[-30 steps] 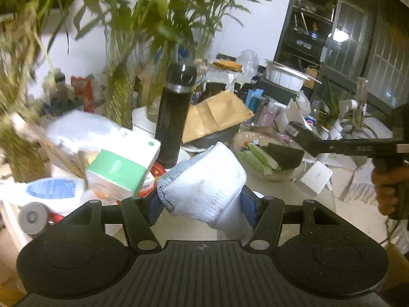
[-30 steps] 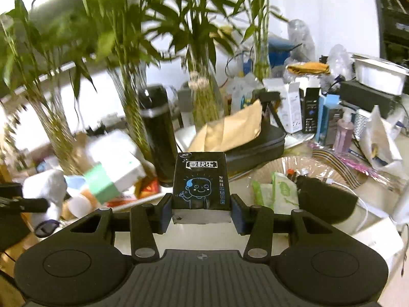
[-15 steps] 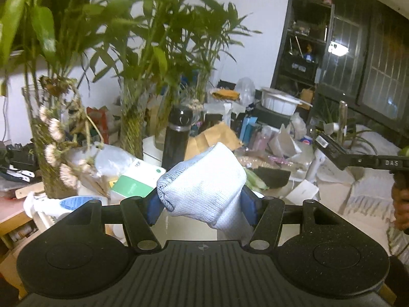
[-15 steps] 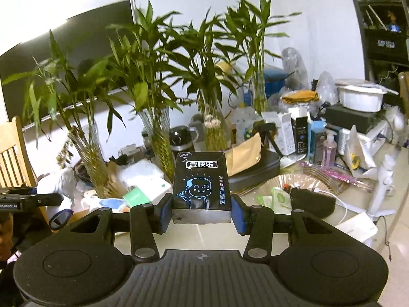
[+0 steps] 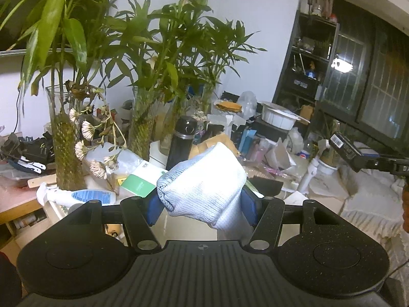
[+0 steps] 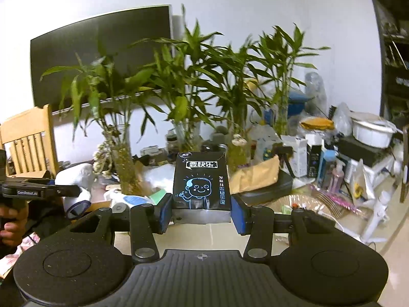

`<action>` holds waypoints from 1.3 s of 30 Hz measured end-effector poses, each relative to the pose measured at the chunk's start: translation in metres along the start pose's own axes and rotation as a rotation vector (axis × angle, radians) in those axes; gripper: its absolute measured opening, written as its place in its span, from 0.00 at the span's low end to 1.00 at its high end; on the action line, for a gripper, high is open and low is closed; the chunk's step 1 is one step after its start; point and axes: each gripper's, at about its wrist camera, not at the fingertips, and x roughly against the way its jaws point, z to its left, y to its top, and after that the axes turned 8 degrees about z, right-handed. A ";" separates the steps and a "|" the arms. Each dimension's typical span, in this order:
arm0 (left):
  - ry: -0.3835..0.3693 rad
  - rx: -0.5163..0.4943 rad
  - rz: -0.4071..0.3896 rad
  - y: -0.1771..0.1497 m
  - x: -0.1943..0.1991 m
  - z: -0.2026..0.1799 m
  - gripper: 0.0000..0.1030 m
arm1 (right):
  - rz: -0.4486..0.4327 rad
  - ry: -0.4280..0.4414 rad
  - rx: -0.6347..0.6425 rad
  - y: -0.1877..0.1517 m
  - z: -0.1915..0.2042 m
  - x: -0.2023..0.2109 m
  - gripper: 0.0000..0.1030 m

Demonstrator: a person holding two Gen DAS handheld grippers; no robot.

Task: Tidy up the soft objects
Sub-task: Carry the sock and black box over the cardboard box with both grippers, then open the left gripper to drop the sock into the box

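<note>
Both sets of tongs are up in the air over a very crowded table. The left gripper (image 5: 203,202) pinches a rolled white knit glove (image 5: 202,181) between its blue pads, and the bundle bulges out above and ahead of the fingers. The right gripper (image 6: 202,211) is clamped on a black tissue pack (image 6: 202,183) with a cartoon face, held upright and square between its pads. Ahead of the left tongs, right behind the glove, a black flask (image 5: 182,142) stands tall, with a green-and-white box (image 5: 141,181) lying to its left and a white spray bottle (image 5: 76,195) on its side further left again. Glass vases of bamboo (image 5: 143,128) crowd the back, and dried flowers droop from the leftmost one towards that box. Off to the right of the left tongs sits a white tub (image 5: 278,116) on a dark box. From the right tongs, a brown paper envelope (image 6: 258,175) lies on a black case just to the right beyond the pack, a wooden chair (image 6: 28,143) stands far left, and the person's hand (image 6: 11,220) grips the other handle at the left edge.
</note>
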 end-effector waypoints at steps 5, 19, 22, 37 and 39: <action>0.009 -0.019 0.005 -0.001 0.014 -0.006 0.58 | -0.002 0.026 0.012 0.000 0.011 0.014 0.49; -0.008 -0.066 0.051 -0.019 0.045 -0.026 0.58 | 0.068 0.050 0.044 -0.047 0.026 0.028 0.49; -0.022 -0.081 0.062 -0.022 0.049 -0.031 0.58 | 0.082 0.057 0.036 -0.056 0.026 0.028 0.49; -0.123 -0.148 0.131 -0.034 0.043 -0.069 0.58 | 0.115 0.072 -0.021 -0.080 0.020 0.026 0.49; -0.142 -0.160 0.141 -0.034 0.040 -0.076 0.58 | 0.111 0.061 -0.019 -0.080 0.019 0.028 0.49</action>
